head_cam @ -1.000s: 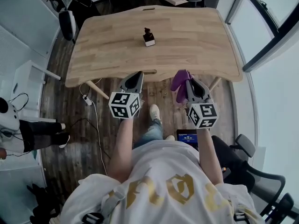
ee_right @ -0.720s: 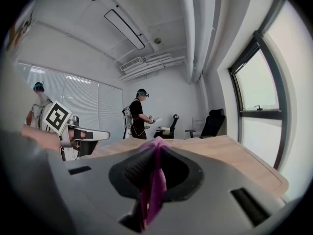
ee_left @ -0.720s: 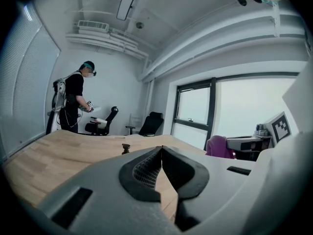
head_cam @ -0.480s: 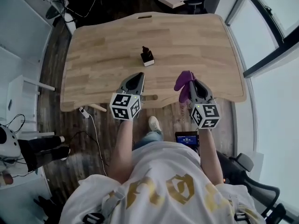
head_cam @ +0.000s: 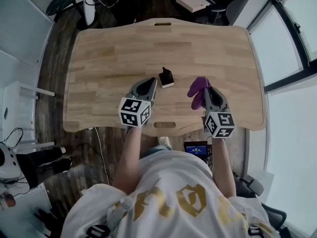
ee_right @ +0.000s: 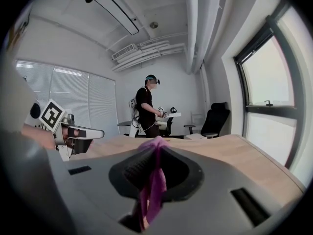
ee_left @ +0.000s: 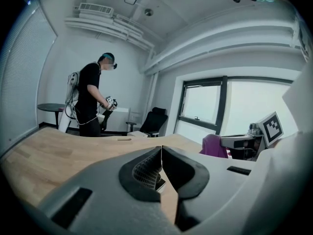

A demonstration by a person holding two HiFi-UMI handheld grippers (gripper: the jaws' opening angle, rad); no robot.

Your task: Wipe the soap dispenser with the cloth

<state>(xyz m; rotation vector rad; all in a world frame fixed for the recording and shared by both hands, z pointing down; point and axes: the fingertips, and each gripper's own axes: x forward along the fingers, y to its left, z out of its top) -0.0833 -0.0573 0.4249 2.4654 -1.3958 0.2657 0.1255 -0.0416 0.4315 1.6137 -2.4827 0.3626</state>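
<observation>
Standing loose near the front edge of the desk (head_cam: 114, 53), the soap dispenser (head_cam: 166, 77) could tip if the right gripper (head_cam: 205, 89), jaws clamped on the cloth (head_cam: 197, 87), pushes it, as the left gripper (head_cam: 151, 82) has its jaws together, empty.

Office, by my read: wooden desk (head_cam: 124, 48) under me, swivel chair (ee_right: 215, 116) at 1 o'clock, big windows (ee_right: 269, 87) at 3.

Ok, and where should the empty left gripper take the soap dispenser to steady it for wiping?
Probably the pale lower body of the soap dispenser, coming from the near left, where the shut left gripper points. It stands upright with a dark pump on top, so a low grip leaves the top free for the cloth in the right gripper.
</observation>
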